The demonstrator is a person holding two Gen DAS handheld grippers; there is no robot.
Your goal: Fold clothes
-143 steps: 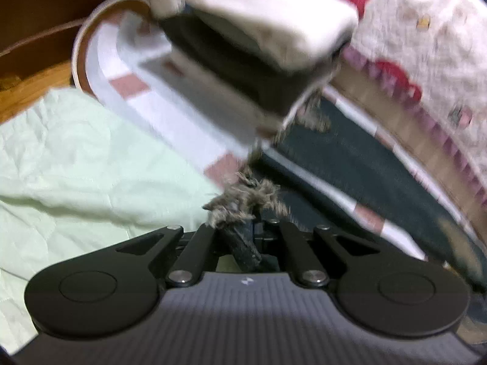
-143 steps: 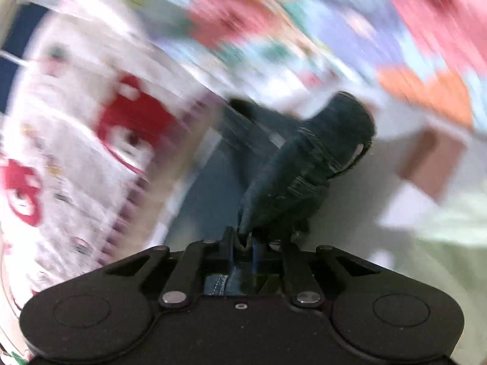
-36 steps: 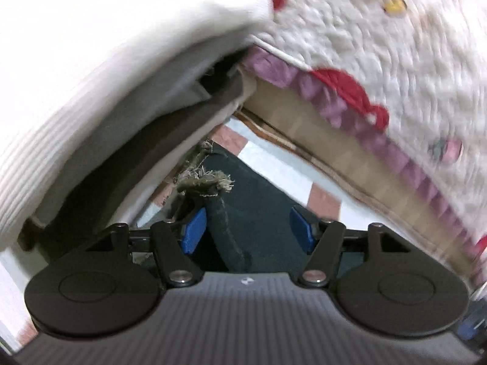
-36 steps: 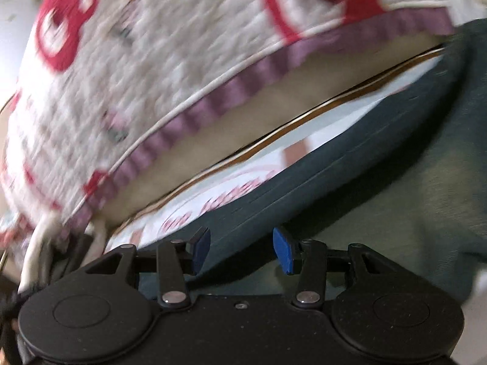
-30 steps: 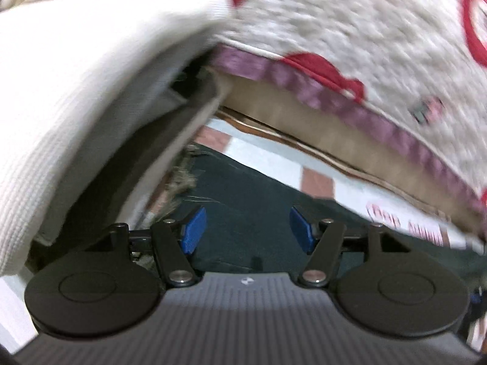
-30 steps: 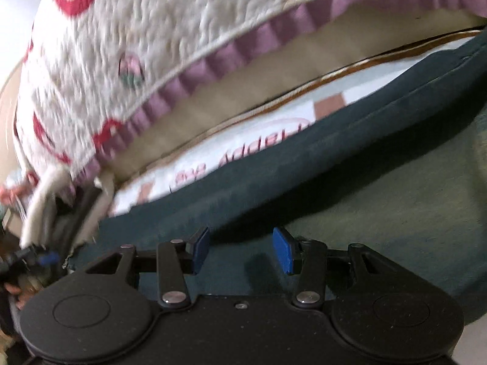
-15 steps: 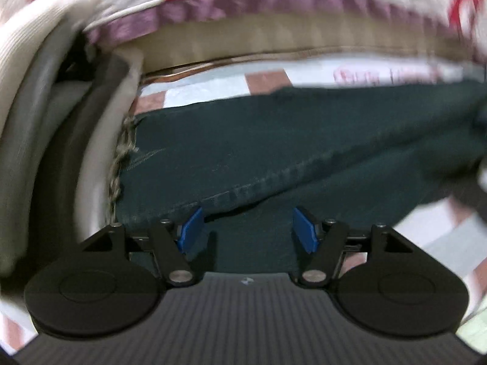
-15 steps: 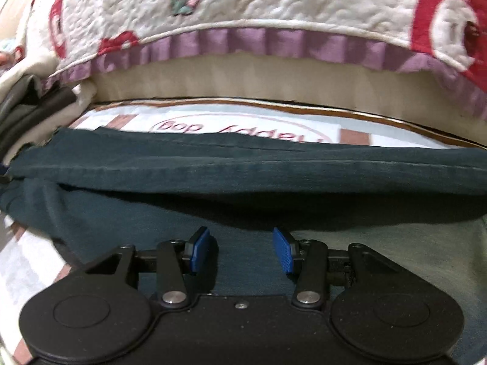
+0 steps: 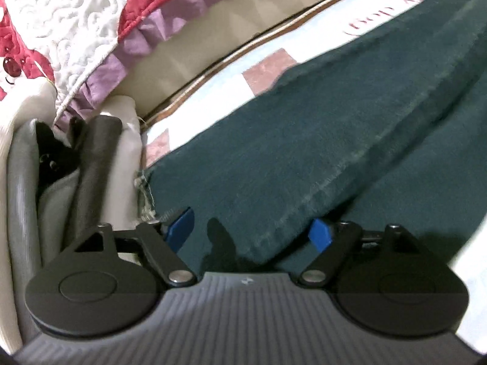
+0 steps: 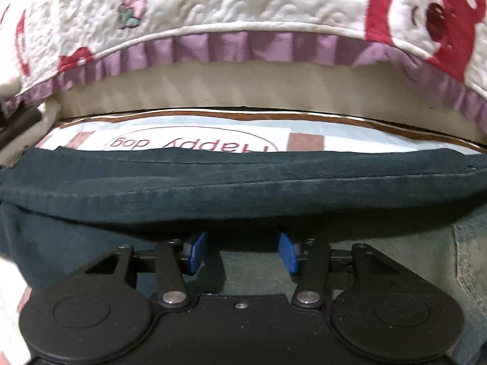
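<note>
Dark teal jeans lie flat and folded lengthwise on the printed bed sheet; their frayed leg hem is at the left. My left gripper is open just above the hem end, blue pads either side of a seam fold, holding nothing. In the right wrist view the jeans stretch across as a long folded band. My right gripper hovers open at their near edge, pads apart over the cloth.
A stack of folded clothes, white, grey and black, stands right beside the hem. A quilted white blanket with red bears and purple frill is heaped along the far side. The sheet reads "Happy dog".
Both grippers were shut on the jeans earlier, carrying them; now both are open and the jeans lie on the sheet. In the last second both views swung to face the laid-out jeans.
</note>
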